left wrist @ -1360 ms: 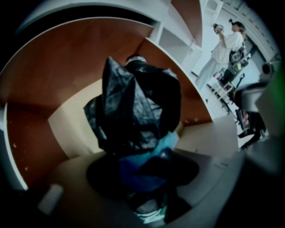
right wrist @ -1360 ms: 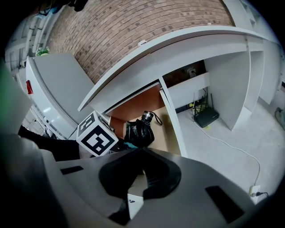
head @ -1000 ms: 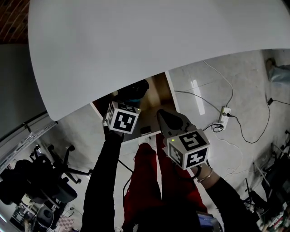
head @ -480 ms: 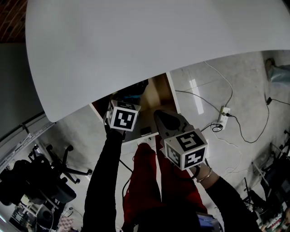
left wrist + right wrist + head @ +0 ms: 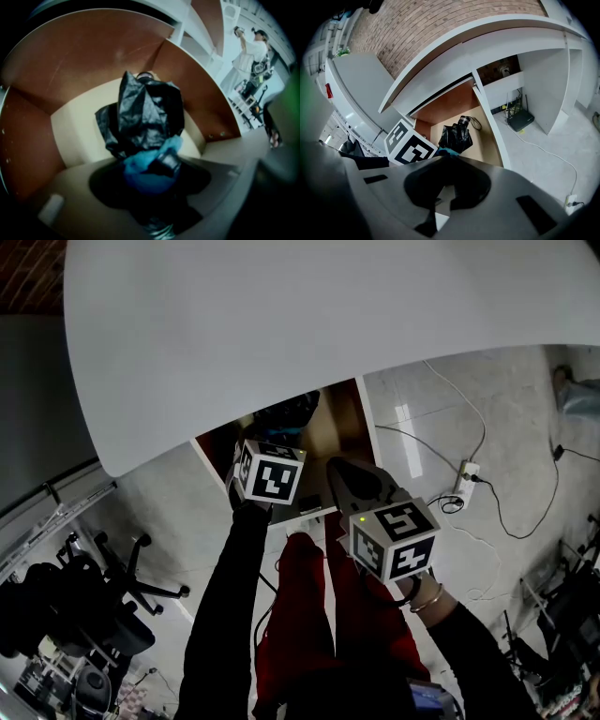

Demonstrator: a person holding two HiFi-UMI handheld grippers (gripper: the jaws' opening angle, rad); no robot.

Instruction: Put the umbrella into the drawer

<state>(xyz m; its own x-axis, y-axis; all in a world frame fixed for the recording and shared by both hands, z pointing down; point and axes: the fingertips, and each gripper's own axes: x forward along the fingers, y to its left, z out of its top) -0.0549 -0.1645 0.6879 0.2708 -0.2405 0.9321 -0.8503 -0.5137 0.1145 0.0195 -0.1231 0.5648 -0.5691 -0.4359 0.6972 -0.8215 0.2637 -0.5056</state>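
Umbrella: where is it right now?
In the left gripper view the umbrella lies on the pale floor of the open drawer, between its brown walls; in the head view, just below the edge of the white tabletop.

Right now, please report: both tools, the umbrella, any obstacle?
Left tool jaws have just been opening, end of black folded fabric umbrella between them. Right tool shut, empty, held back. Umbrella lies inside open brown wooden drawer. No obstacle seen.

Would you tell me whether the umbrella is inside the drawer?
Inside: the folded black umbrella lies on the pale floor of the open drawer, between brown walls.
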